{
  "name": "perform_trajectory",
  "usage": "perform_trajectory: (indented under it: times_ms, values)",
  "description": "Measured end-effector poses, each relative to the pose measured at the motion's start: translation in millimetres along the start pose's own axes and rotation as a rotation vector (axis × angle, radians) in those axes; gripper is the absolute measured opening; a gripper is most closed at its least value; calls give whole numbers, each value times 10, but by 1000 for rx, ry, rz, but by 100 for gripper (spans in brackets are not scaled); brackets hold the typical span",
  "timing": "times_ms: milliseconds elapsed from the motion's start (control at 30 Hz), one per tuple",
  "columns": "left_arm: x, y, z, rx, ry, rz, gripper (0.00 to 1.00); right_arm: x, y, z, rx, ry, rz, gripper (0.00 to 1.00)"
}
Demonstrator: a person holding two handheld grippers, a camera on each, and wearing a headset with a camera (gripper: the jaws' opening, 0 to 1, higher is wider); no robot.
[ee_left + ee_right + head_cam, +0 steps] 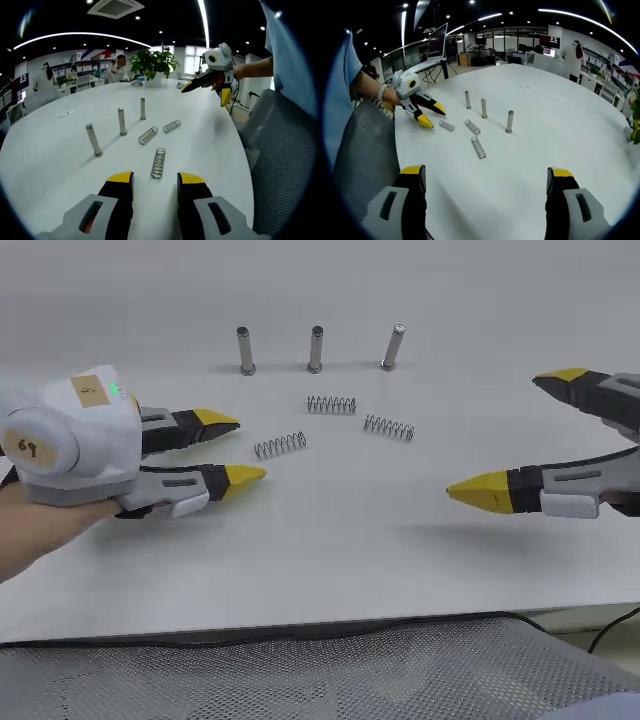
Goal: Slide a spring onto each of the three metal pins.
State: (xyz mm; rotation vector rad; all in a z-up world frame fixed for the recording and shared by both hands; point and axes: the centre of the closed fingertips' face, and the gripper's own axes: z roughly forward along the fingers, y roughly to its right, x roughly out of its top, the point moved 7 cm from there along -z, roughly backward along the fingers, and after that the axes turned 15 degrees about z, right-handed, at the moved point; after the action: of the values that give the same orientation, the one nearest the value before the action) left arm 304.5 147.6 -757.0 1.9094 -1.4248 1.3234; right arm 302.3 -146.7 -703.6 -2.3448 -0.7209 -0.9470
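I'm holding the left gripper [240, 448], jaws slightly spread, near the closest spring [280, 444], aiming to pinch one end, bore free; right gripper [495, 435] is hanging spread wide

We've got a big white smooth-topped table [225, 140] in an open-plan office. At its far end sits a leafy green potted plant [152, 62]. Overhead are long curved ceiling light strips [75, 36] and a square ceiling air vent [116, 7]. A grey mesh chair back [300, 670] is nearest us.
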Motion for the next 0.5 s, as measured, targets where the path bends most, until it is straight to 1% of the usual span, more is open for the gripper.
perform_trajectory:
  times_ms: [67,200,367,500]
  values:
    - [2,0,16,-2,-2,13,25,1,-3,0,-1,0,-2,100]
    - [-1,-13,62,-8,-3,15,18,-2,-13,6,-1,2,1,100]
    - [4,-7,86,-15,-8,19,13,4,-32,12,2,6,1,100]
    - [5,9,96,-19,-10,14,12,-1,-36,4,2,6,0,100]
